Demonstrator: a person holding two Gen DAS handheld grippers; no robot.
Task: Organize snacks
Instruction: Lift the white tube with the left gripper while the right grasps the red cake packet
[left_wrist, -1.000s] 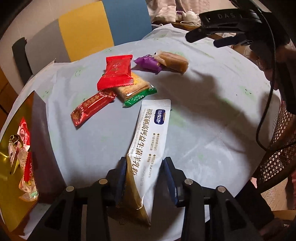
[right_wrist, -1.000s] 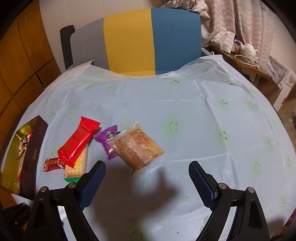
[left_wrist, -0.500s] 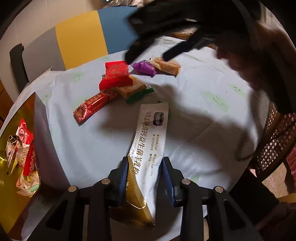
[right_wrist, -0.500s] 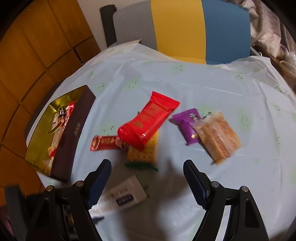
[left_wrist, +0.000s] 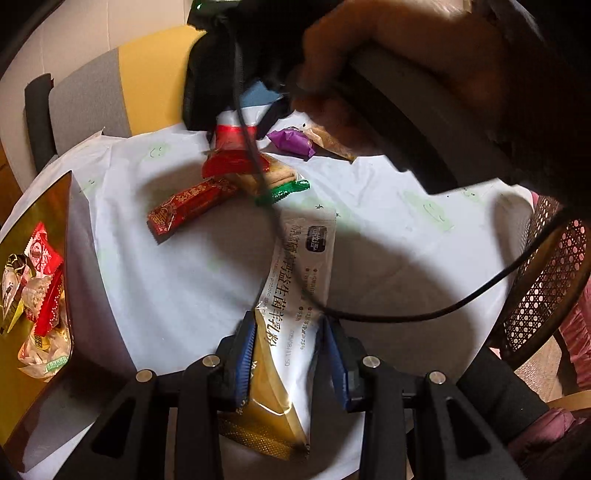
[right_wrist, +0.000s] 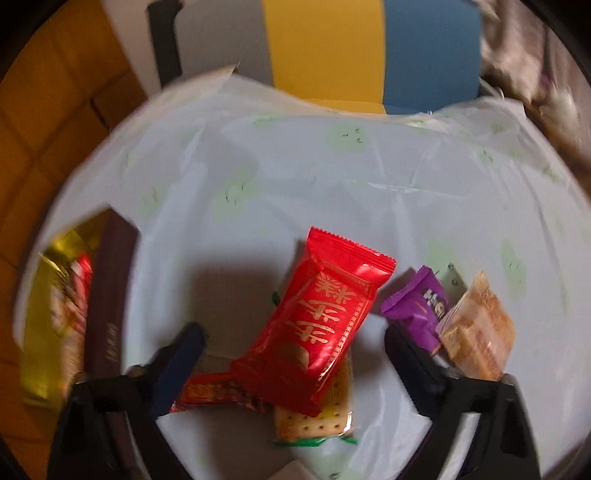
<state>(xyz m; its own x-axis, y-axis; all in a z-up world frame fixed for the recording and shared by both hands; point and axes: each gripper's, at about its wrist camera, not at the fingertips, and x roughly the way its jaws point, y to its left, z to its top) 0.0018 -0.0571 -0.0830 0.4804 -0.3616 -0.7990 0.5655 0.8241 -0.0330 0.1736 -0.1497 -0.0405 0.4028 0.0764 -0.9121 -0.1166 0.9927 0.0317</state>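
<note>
Red-wrapped snack (right_wrist: 314, 321) sits atop the cracker pack (right_wrist: 317, 421) on our desk (right_wrist: 295, 177), between our right hand-held gripper (right_wrist: 293, 345)'s spread-apart jaws; closing carelessly risks dragging that pack too. Our left hand-held gripper (left_wrist: 290, 354) is clamped on the white-and-gold sachet (left_wrist: 295, 295), which may slip.

Desk cover (right_wrist: 424, 166): thin pale-blue plastic sheet, creased, faint sheen, printed green smiley marks
Red packet (right_wrist: 317, 328): glossy foil-like film, gold print, serrated ends
Purple packet (right_wrist: 417, 306), right of the red packet: shiny film
Clear wrapper (right_wrist: 476, 332), right of the purple one: transparent plastic over rough brown contents
Long sachet (left_wrist: 295, 288): smooth white film, metallic gold lower end, between the pads of the left tool (left_wrist: 291, 354)
Tool pads (left_wrist: 245, 354): ribbed blue rubber-like facing on matt black plastic
Box (left_wrist: 40, 221), left of the red packet: mirror-gold lining, dark matt wall
</note>
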